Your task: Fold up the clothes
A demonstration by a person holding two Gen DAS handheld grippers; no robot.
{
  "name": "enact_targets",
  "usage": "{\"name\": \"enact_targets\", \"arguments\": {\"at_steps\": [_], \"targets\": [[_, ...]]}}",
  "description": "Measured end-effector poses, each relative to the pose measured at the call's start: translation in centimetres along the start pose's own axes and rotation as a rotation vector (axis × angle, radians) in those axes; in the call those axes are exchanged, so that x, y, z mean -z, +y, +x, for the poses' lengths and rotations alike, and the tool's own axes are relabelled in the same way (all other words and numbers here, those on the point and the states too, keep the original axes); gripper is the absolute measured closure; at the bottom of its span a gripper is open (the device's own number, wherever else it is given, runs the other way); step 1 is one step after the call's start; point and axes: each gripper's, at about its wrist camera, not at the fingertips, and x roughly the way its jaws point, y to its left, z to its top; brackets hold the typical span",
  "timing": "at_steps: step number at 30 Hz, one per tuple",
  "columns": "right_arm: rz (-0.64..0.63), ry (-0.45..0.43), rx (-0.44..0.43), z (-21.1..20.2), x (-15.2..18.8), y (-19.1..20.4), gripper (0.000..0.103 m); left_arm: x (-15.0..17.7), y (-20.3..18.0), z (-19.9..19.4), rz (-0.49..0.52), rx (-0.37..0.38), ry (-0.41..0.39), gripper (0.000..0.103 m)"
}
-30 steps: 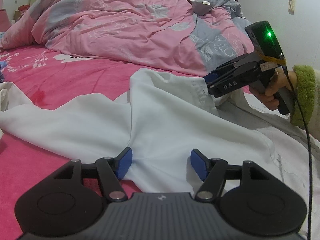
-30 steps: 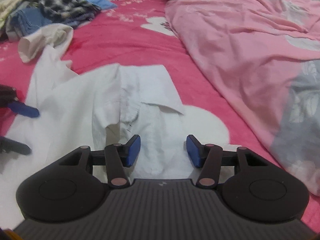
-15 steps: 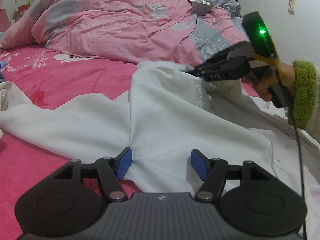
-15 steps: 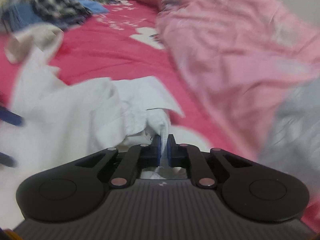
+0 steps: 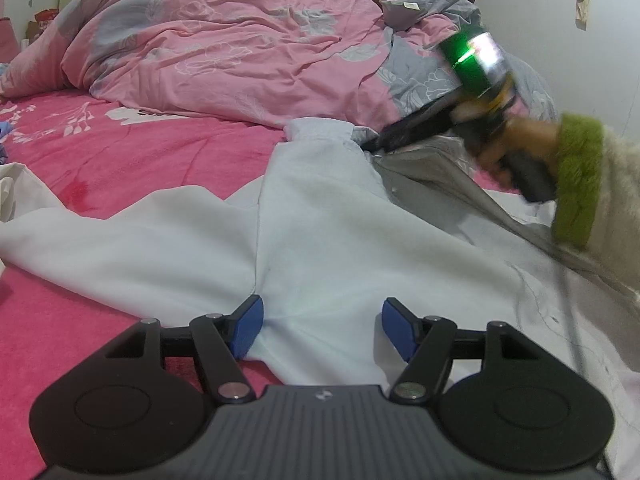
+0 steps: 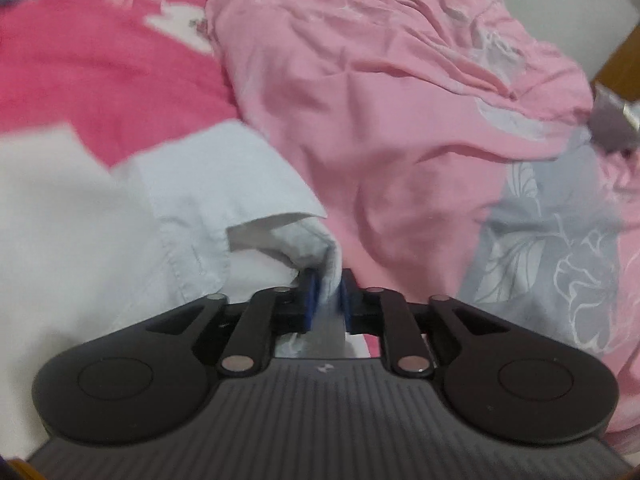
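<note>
A white shirt [image 5: 320,240] lies spread on the pink bed sheet [image 5: 140,152]. My left gripper [image 5: 322,330] stands open low over the shirt's near edge, its blue pads apart on either side of a fold without pressing it. At the far right my right gripper [image 5: 368,145], held by a hand in a green-cuffed sleeve [image 5: 576,184], pinches a raised edge of the shirt. In the right wrist view its jaws [image 6: 327,300] are opening slightly, with a bunch of white shirt [image 6: 80,220] cloth still gripped between the pads and pulled taut.
A crumpled pink and grey duvet [image 5: 220,48] fills the far side of the bed, close beyond the right gripper [image 6: 400,100]. More pale cloth [image 5: 12,188] lies at the left edge. A white wall rises at the right.
My right gripper closed on the shirt's edge near the collar, lifted it and swung it toward the duvet. The left gripper stayed where it was, still open.
</note>
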Motion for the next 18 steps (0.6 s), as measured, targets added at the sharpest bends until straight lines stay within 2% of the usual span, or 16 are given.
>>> {"name": "enact_targets", "arguments": {"at_steps": [1,2,4,6,7,8,11,13,14,16,18], "targets": [[0.029,-0.028,-0.046,-1.0,-0.1,-1.1,0.055,0.0,0.0,0.0,0.001,0.0,0.0,0.036],[0.057,-0.059,-0.091,-2.1,-0.2,-2.2,0.046,0.0,0.0,0.0,0.001,0.0,0.0,0.036],[0.125,-0.113,-0.136,-4.3,-0.3,-4.5,0.044,0.0,0.1,0.0,-0.001,0.001,0.0,0.036],[0.279,-0.142,-0.182,-5.6,0.3,-7.8,0.033,0.0,0.1,0.0,0.0,0.0,0.001,0.036],[0.372,-0.134,-0.197,-5.8,1.1,-9.2,0.024,0.0,0.0,0.0,0.001,0.0,0.001,0.036],[0.471,-0.103,-0.203,-5.5,1.9,-10.8,0.02,0.0,0.0,0.0,0.001,0.0,0.001,0.036],[0.764,0.058,-0.21,-2.8,5.1,-14.3,0.02,0.0,0.0,0.0,0.001,0.0,0.001,0.036],[0.91,0.154,-0.238,-0.6,7.1,-15.2,0.02,0.0,0.0,0.1,0.002,0.0,0.001,0.036],[0.964,0.186,-0.275,0.2,7.8,-15.3,0.019,0.0,0.0,0.1,0.001,-0.001,0.001,0.036],[0.974,0.179,-0.294,0.7,8.1,-14.7,0.02,0.0,0.0,0.1,0.0,0.0,0.001,0.036],[0.893,0.179,-0.271,0.2,7.3,-13.4,0.046,0.0,0.0,0.1,0.0,0.0,0.001,0.036]]}}
